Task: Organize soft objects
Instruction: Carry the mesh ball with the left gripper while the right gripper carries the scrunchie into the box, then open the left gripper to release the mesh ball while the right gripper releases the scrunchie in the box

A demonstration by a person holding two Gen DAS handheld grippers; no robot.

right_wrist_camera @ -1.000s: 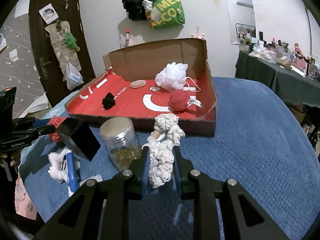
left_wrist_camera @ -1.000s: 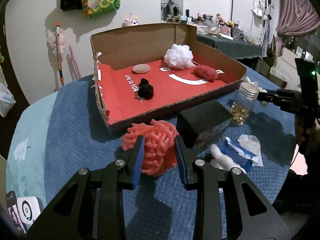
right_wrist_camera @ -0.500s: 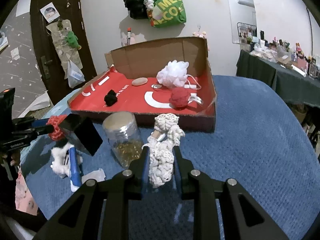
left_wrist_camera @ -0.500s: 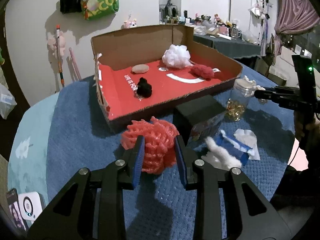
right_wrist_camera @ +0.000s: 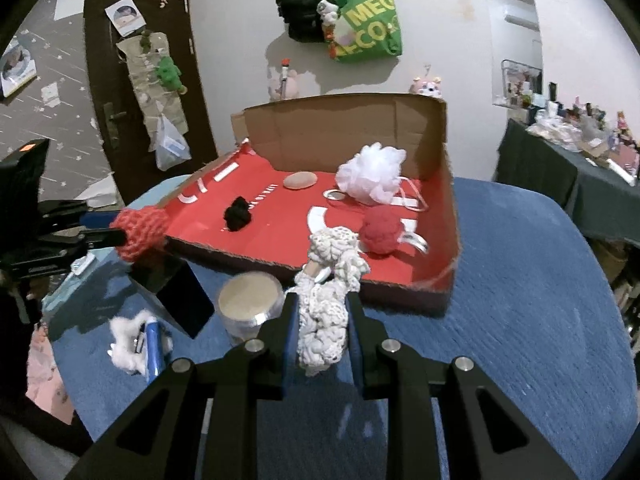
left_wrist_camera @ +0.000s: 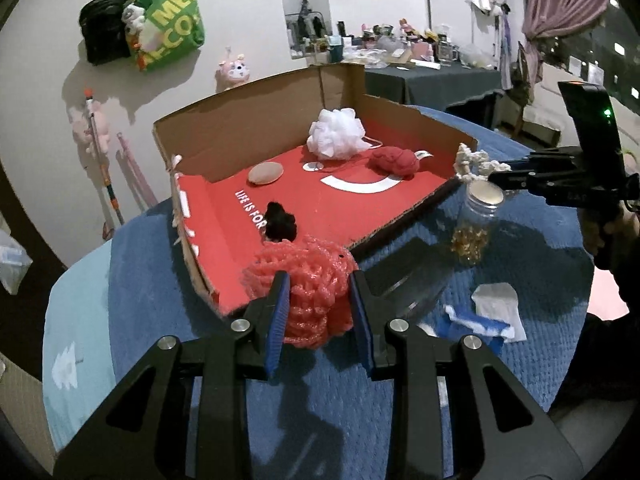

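Moved: both grippers nearer the box than a second ago.
Left gripper (left_wrist_camera: 318, 308): clamped on red mesh ball (left_wrist_camera: 304, 280), at box's front edge.
Right gripper (right_wrist_camera: 322, 332): clamped on white knit bundle (right_wrist_camera: 326, 296), beside jar (right_wrist_camera: 248, 306).
Box (left_wrist_camera: 256, 128): holds white puff (left_wrist_camera: 336, 134), red ball (left_wrist_camera: 394, 160), black pom (left_wrist_camera: 280, 222), tan disc (left_wrist_camera: 265, 172).

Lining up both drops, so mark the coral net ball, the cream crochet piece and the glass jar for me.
coral net ball (left_wrist_camera: 310, 280), left wrist view, its front between the fingers
cream crochet piece (right_wrist_camera: 326, 320), right wrist view, its middle
glass jar (right_wrist_camera: 249, 300), right wrist view, its lid
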